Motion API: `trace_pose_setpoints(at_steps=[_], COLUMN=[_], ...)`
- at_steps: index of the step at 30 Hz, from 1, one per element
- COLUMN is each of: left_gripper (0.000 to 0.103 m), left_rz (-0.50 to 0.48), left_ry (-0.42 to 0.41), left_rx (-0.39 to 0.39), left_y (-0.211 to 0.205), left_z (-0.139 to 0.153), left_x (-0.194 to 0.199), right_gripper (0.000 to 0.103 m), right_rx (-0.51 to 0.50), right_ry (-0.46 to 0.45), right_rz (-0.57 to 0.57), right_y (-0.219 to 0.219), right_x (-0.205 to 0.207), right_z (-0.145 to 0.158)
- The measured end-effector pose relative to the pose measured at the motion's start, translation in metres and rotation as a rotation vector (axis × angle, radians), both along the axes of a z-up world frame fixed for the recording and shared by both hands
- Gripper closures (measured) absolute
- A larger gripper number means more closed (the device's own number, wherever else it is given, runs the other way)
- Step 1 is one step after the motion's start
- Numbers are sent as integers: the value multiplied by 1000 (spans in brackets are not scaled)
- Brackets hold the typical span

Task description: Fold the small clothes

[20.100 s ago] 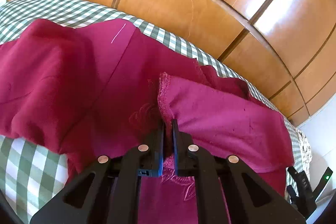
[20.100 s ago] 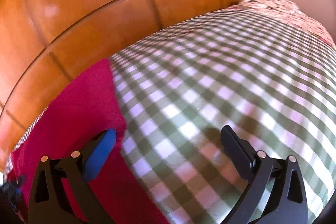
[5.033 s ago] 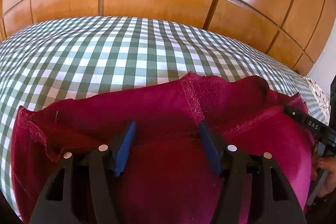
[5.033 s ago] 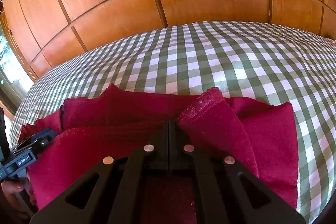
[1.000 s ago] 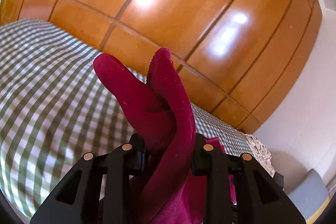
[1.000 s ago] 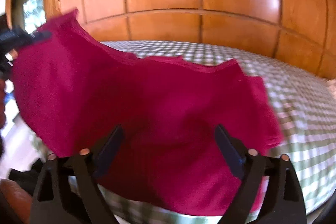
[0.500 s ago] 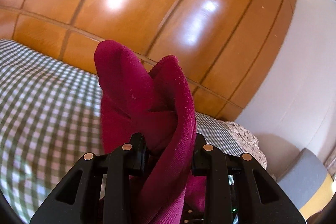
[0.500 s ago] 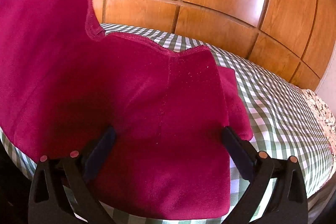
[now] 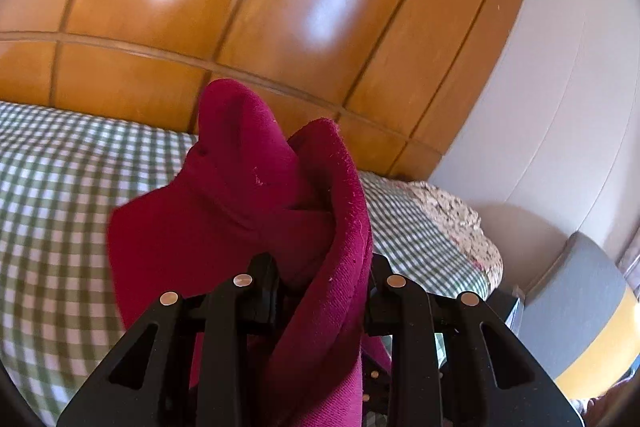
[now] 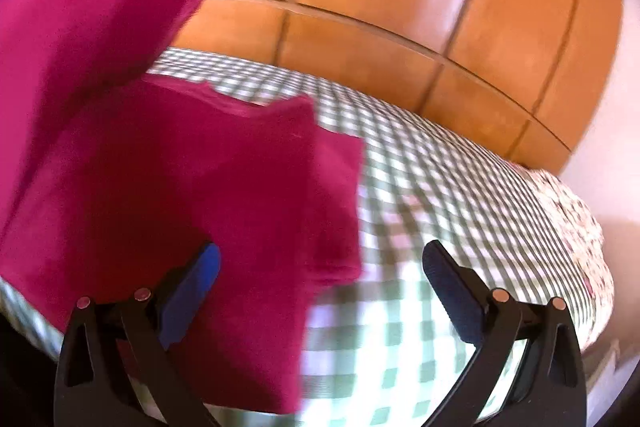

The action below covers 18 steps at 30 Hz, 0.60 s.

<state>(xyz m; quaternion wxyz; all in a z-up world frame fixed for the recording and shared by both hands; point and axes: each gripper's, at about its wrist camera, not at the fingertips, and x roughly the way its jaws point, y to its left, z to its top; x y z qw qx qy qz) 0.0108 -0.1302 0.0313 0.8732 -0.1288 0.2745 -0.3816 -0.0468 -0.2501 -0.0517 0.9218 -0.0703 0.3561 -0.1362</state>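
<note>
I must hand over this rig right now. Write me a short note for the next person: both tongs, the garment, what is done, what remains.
Left tongs: shut on the red garment, a bunched part of it lifted.
Right tongs: open, holding nothing, over the garment's right edge.
Garment: hangs from the left tongs; its lower part looks to reach the checked bedspread.
Done: some layers appear doubled.
Left: lay it flat, finish folding, release.

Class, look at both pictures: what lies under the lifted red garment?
Under the red garment, held up by the left gripper, lies the green checked bedcover. Whatever sits beneath the draped part is covered.
</note>
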Motion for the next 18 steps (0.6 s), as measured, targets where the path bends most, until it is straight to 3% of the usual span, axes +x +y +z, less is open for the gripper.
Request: trace_pose_setpoints(at_steps=[2, 7, 9, 10, 12, 14, 16, 18], left_gripper=[76, 75, 69, 61, 50, 29, 26, 22], left_rz=[-19, -54, -80, -101, -145, -188, -210, -195], left_ry=[11, 39, 60, 77, 111, 125, 98, 38], left_rx=[18, 86, 134, 142, 82, -5, -64, -73], left_y=[-14, -52, -67, -73, -74, -70, -63, -54], left_z=[-7, -24, -33, -36, -36, -29, -18, -6], left_x=[4, 9, 11, 11, 10, 2, -5, -13], right_gripper=[2, 2, 2, 2, 2, 2, 2, 2], right_rx=[98, 228, 273, 286, 278, 270, 273, 274], right_ry=[14, 6, 3, -1, -10, -21, -35, -47], right_rz=[-22, -60, -69, -70, -65, -63, -65, -66], right_y=[-12, -24, -29, -30, -29, -25, -25, -25], right_x=[1, -2, -3, -4, -4, -6, -8, -9], right_z=[-5, -13, -15, -14, -15, -15, -16, -17])
